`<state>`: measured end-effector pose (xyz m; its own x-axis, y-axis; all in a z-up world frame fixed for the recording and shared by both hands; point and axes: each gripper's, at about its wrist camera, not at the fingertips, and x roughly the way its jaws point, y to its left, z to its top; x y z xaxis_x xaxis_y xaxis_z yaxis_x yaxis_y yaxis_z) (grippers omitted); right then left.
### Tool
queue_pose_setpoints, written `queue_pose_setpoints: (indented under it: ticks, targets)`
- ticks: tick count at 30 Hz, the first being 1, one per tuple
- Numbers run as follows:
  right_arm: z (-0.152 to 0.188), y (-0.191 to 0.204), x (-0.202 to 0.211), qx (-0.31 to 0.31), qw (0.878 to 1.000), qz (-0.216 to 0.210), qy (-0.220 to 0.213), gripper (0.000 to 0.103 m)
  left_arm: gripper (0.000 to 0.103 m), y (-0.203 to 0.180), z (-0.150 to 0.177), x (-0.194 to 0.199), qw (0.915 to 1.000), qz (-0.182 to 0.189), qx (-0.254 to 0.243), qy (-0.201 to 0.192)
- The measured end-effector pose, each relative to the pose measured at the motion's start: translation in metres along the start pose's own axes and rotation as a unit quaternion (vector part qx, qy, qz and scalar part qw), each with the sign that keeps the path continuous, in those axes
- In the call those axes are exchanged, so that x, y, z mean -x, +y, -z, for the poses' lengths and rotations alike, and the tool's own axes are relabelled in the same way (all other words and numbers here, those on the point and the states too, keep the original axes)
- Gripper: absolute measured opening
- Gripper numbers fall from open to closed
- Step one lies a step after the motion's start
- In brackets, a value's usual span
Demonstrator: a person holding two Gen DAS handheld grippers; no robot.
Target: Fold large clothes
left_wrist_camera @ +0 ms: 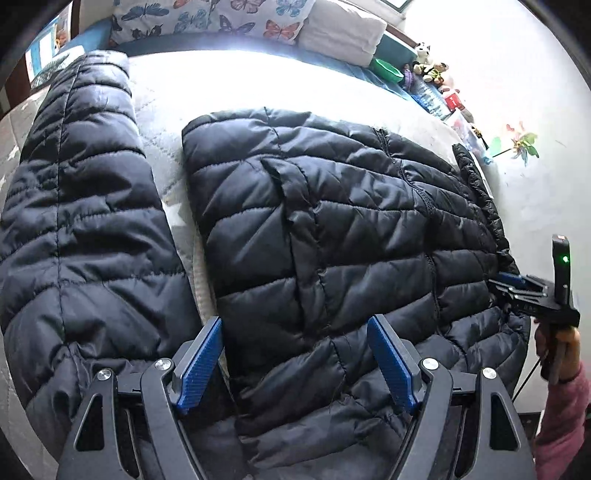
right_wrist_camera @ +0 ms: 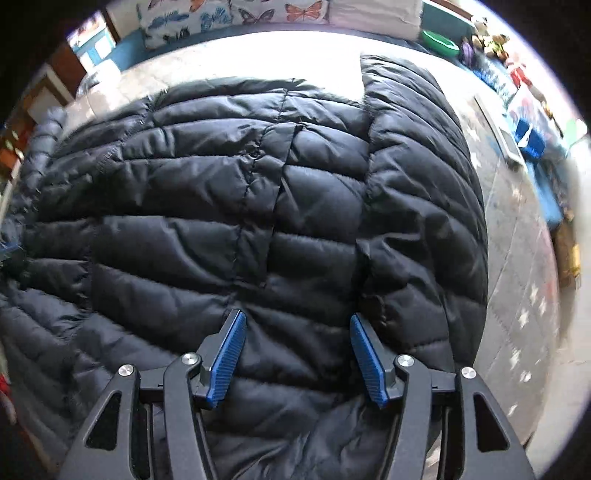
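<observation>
A black quilted jacket (left_wrist_camera: pixel 332 240) is spread flat on a bed (left_wrist_camera: pixel 258 81), its body laid out smooth so that fold lines can be judged. One sleeve (left_wrist_camera: pixel 74 221) is seen lying apart from the jacket body on its left, with a strip of pale bedcover between them; it appears to be left out straight, ready to be brought across the body. The left gripper (left_wrist_camera: pixel 295 365) is held wide open just above the near hem of the jacket, with nothing between its blue pads (left_wrist_camera: pixel 201 365). The right gripper (right_wrist_camera: pixel 295 362) is likewise spread wide over the jacket body and grips nothing; in the left view it is seen at the right edge of the jacket, where contact cannot be told. From this the fold is judged to be at its start, the sleeves not yet tucked. The bed is covered by a pale grey spread; beyond the jacket, butterfly pillows (left_wrist_camera: pixel 207 18) are propped along the headboard, and toys (left_wrist_camera: pixel 428 62) and a green bowl (left_wrist_camera: pixel 388 70) are lined up beside a white wall.
</observation>
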<state>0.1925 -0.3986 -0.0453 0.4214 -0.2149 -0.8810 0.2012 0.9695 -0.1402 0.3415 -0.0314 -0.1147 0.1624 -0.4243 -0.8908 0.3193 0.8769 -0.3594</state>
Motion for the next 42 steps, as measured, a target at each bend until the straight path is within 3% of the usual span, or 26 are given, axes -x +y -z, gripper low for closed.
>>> queue_pose_setpoints:
  ticks: [2,6,10,12,16,18,22,28,30,34,37,40,42]
  targets:
    - [-0.007,-0.001,-0.007,0.008,1.000,0.006,0.000,0.069,0.084,0.002,-0.004,-0.008,0.9998,-0.016,0.008,0.012]
    - [-0.014,-0.012,-0.020,-0.009,0.999,-0.034,0.015,0.072,0.083,0.006,-0.004,-0.016,0.9994,-0.028,0.005,0.020]
    - [-0.017,-0.011,-0.023,0.011,0.999,-0.041,0.006,0.071,0.053,-0.004,-0.001,-0.017,0.9986,-0.044,-0.030,0.002]
    - [-0.023,-0.008,-0.024,0.018,0.999,-0.050,-0.009,0.061,0.041,-0.005,0.002,-0.012,0.9981,-0.048,-0.035,-0.016]
    - [-0.020,0.002,-0.002,0.020,0.998,-0.049,-0.045,0.023,0.028,-0.016,0.002,0.016,0.9936,-0.072,-0.046,-0.073]
    - [-0.024,0.003,0.010,0.011,0.996,-0.052,-0.066,0.016,0.026,-0.020,0.000,0.032,0.9912,-0.076,-0.048,-0.097]
    - [-0.040,0.009,0.039,0.008,0.991,-0.072,-0.111,0.015,0.024,-0.030,-0.016,0.067,0.9858,-0.078,-0.052,-0.139]
    - [-0.076,0.032,0.066,0.020,0.981,-0.056,-0.184,0.014,0.024,-0.027,-0.052,0.098,0.9720,-0.120,-0.052,-0.195]
    - [-0.094,0.031,0.067,0.017,0.978,-0.049,-0.201,0.014,0.031,-0.016,-0.067,0.094,0.9717,-0.130,-0.040,-0.193]
    - [-0.119,0.027,0.034,0.012,0.984,-0.058,-0.166,0.023,0.041,0.015,-0.079,0.068,0.9794,-0.147,0.000,-0.138]
    - [-0.094,0.030,0.039,0.022,0.986,-0.036,-0.160,0.023,0.042,0.018,-0.074,0.061,0.9738,-0.182,-0.003,-0.135]
    - [-0.079,0.036,0.044,0.053,0.989,-0.050,-0.131,0.023,0.051,0.013,-0.055,0.072,0.9746,-0.172,-0.010,-0.143]
    - [-0.069,0.040,0.044,0.070,0.989,-0.066,-0.112,0.023,0.051,-0.005,-0.037,0.075,0.9725,-0.172,-0.035,-0.153]
